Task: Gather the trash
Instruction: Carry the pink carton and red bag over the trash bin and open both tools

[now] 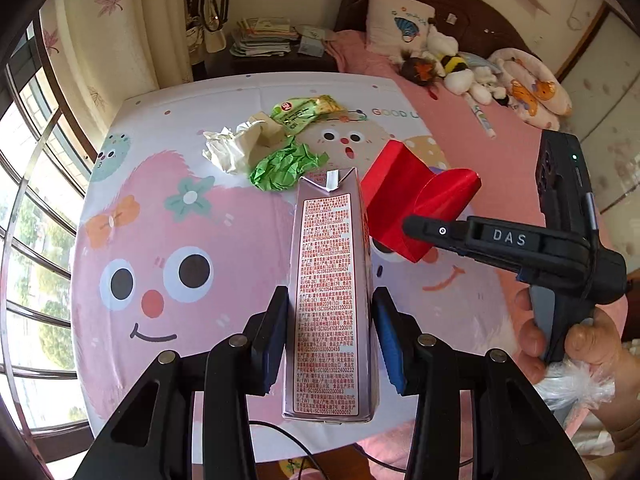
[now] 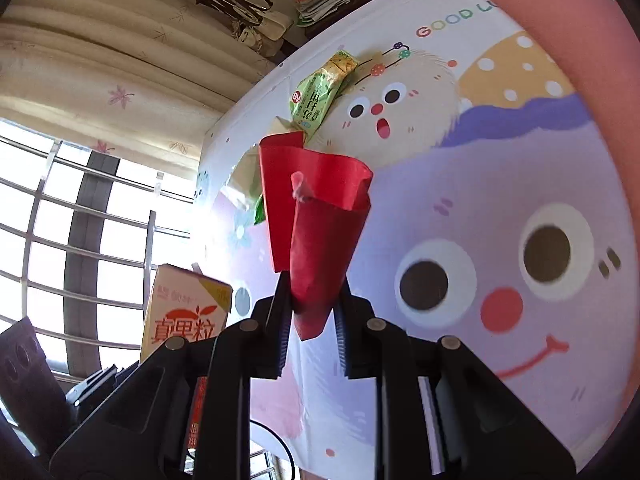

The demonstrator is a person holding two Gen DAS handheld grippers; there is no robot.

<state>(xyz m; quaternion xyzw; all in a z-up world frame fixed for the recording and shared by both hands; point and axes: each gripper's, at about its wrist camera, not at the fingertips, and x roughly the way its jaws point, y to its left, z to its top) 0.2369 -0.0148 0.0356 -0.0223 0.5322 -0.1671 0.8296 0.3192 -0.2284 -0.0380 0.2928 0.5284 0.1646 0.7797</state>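
My left gripper [image 1: 330, 312] is shut on a pink drink carton [image 1: 330, 300] and holds it above the cartoon-printed table [image 1: 180, 240]. The carton also shows in the right wrist view [image 2: 184, 312]. My right gripper [image 2: 312, 300] is shut on a folded red paper [image 2: 320, 216], also seen in the left wrist view [image 1: 416, 200] to the right of the carton. On the table's far side lie a crumpled white paper [image 1: 236, 146], a crumpled green paper [image 1: 284, 166] and a green snack wrapper [image 1: 304, 112], which also shows in the right wrist view [image 2: 320, 96].
A bed with pink sheets [image 1: 460, 120], a pillow and plush toys [image 1: 456, 64] lies beyond the table at right. A stack of papers [image 1: 264, 36] sits on a dark stand behind. A barred window [image 1: 32, 220] is at left. A plastic bag [image 1: 576, 384] is in the person's right hand.
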